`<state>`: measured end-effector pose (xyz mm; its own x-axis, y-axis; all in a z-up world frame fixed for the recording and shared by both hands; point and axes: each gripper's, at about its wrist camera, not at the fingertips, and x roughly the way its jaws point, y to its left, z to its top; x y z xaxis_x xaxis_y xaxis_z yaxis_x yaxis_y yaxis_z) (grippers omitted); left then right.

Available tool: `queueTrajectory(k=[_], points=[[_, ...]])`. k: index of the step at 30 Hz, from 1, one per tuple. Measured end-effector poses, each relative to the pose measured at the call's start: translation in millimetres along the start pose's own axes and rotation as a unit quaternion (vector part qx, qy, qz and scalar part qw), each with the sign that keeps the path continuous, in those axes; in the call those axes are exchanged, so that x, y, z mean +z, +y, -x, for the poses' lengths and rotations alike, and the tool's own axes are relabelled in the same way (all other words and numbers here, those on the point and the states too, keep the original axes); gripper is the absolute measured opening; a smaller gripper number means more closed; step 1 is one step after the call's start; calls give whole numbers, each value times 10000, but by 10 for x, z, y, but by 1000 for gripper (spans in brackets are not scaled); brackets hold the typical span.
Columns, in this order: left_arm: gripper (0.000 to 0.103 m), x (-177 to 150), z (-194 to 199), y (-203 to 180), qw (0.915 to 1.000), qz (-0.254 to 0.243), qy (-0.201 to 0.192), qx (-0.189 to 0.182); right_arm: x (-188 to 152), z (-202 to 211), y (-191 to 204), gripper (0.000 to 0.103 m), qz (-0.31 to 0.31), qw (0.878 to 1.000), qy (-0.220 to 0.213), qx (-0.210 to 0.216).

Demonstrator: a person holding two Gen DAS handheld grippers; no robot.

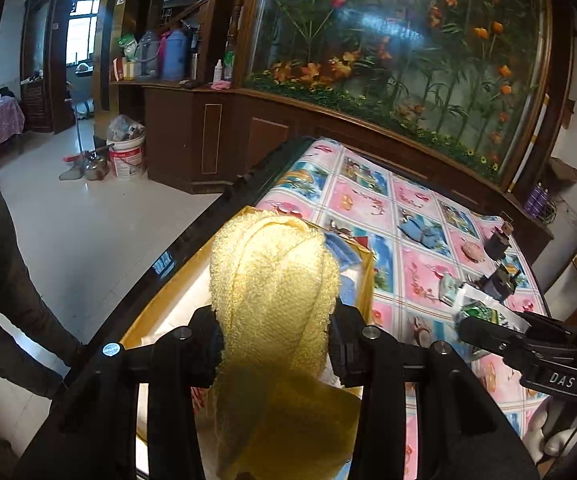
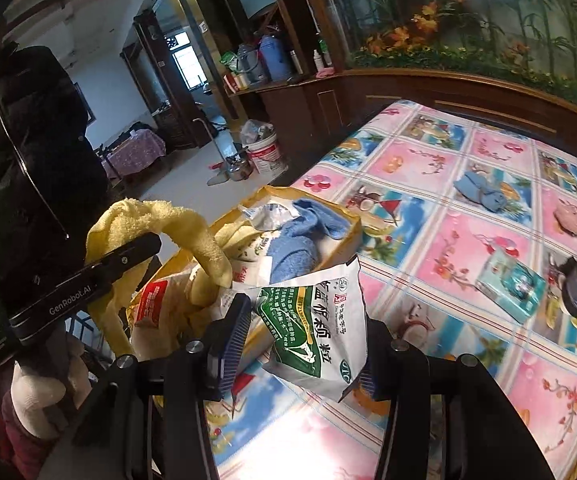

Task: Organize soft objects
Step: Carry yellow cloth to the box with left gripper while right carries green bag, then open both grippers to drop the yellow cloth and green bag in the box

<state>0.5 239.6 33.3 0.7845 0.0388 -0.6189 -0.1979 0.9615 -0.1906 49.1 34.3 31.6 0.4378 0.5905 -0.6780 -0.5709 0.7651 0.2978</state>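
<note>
Covering the table is a glossy cloth (image 2: 448,216) of pink and blue picture squares, and a yellow-rimmed box (image 2: 352,222) sits at its near-left corner. The left gripper (image 1: 276,344) is clamped on a yellow towel (image 1: 272,272), which hangs bunched between its fingers just above the box. The right gripper (image 2: 300,344) pinches a white and green packet (image 2: 312,328), held tilted over the cloth just beside the box. Inside the box lie a blue towel (image 2: 296,248) and some crumpled white packets (image 2: 266,216).

Farther out on the cloth sit a blue cloth bundle (image 2: 484,194), a small pink item (image 2: 570,218) too blurred to name, and a teal tissue pack (image 2: 512,286), all apart from one another. Behind the table runs a dark wooden cabinet (image 1: 216,140) topped by a glass case of artificial flowers (image 1: 388,40). A white bucket (image 1: 126,156) and a metal kettle (image 1: 95,166) stand on the pale tiled floor (image 1: 88,216).
</note>
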Motion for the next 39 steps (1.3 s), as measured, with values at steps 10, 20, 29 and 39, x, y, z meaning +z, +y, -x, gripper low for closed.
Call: queueTrajectory(k=[10, 20, 29, 39], points=[[40, 175, -508, 76, 9995, 106, 293, -27, 563, -884, 125, 49, 159, 9989, 431, 24], [50, 229, -1070, 249, 9950, 570, 760, 319, 726, -1522, -88, 50, -167, 9968, 781, -13], [67, 190, -1057, 335, 9939, 817, 718, 153, 655, -1785, -162, 49, -166, 9951, 970, -55], [69, 242, -638, 157, 9975, 629, 332, 29, 688, -1400, 35, 77, 335, 9977, 425, -418]])
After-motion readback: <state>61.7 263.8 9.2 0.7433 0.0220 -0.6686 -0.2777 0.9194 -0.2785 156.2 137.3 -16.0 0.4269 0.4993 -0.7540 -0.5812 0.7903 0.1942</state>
